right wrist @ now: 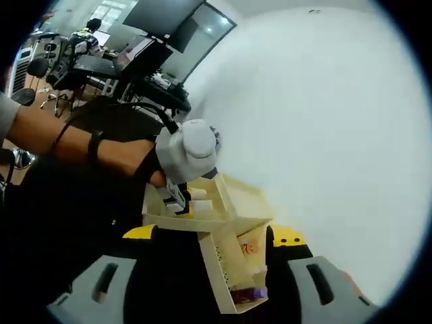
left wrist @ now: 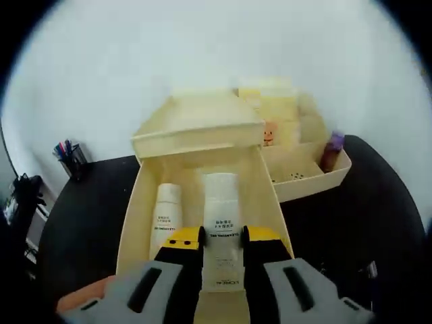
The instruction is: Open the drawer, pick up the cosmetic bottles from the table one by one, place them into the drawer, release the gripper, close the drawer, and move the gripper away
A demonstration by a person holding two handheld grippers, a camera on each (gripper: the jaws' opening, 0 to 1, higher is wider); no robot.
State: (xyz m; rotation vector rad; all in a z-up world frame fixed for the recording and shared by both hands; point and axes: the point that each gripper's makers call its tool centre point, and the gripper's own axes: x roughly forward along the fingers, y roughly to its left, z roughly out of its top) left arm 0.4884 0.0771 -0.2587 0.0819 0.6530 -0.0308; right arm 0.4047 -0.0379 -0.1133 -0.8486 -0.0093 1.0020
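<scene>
Reaching into the open drawer (left wrist: 135, 202), the left gripper (left wrist: 222, 236) has its yellow-tipped jaws set narrowly around the lower part of a white bottle (left wrist: 222, 209), which lies flat on the drawer floor; whether the pads press it or just flank it cannot be told. A second bottle (left wrist: 166, 214) lies just beside it, nearer the drawer's left wall. The drawer is pulled out from a cream organizer (left wrist: 202, 115) on the black desk (left wrist: 88, 196), with a side tray (left wrist: 310, 175) holding a small purple-capped bottle (left wrist: 332, 150) near the desk's right edge and a pen cup (left wrist: 71, 160) toward the left edge. In the right gripper view, the right gripper (right wrist: 214, 236) hangs back with jaws wide apart, gripping nothing, while a person's hand (right wrist: 128, 158) holds the left gripper over the drawer.
</scene>
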